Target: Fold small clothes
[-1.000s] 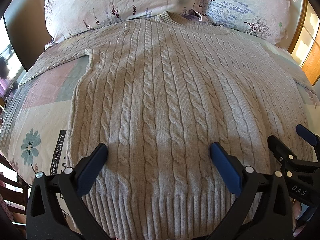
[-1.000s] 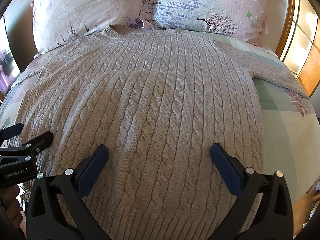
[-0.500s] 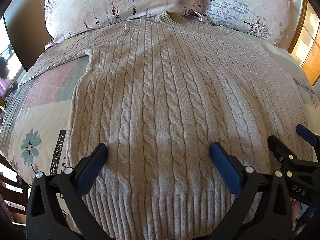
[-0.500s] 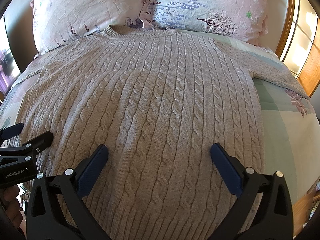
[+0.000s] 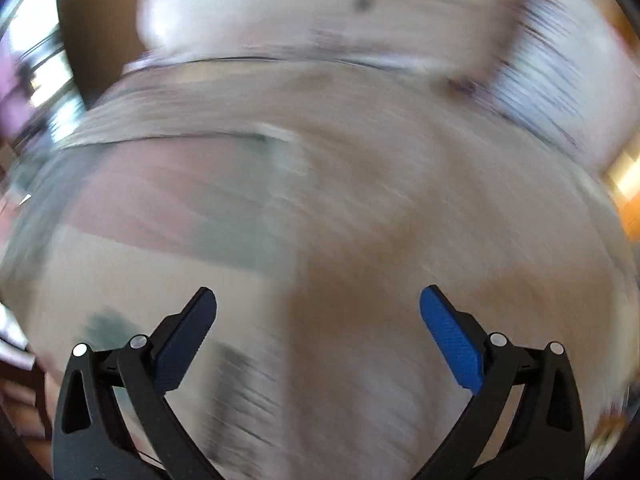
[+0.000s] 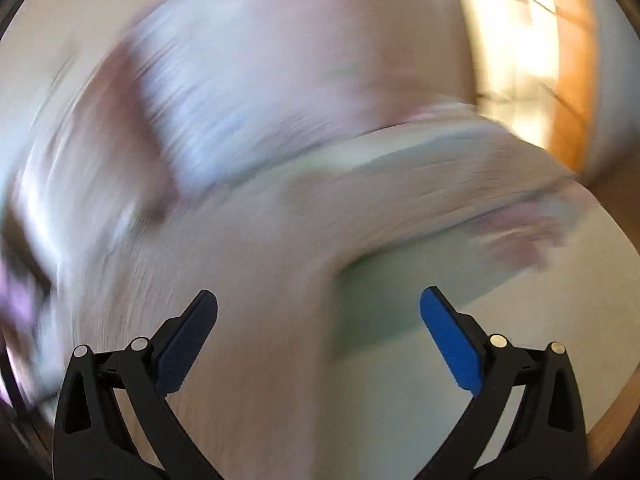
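Both views are heavily motion-blurred. The beige cable-knit sweater (image 5: 420,220) lies flat on the bed. In the left wrist view its left side edge runs down between my fingers. My left gripper (image 5: 318,340) is open and empty above that edge. In the right wrist view the sweater (image 6: 260,280) fills the left and centre, with its right sleeve (image 6: 460,184) stretching out to the right. My right gripper (image 6: 318,340) is open and empty over the sweater's right side edge near the armpit.
The patterned bedsheet (image 5: 140,240) shows left of the sweater, and also in the right wrist view (image 6: 500,340). Pale floral pillows (image 5: 320,8) lie at the head of the bed, one in the right wrist view (image 6: 260,80). A bright wood-framed window (image 6: 520,40) is at the far right.
Both grippers have swung fast outward from the sweater's hem: the left toward the left side edge, the right toward the right side and sleeve. Both stay open.
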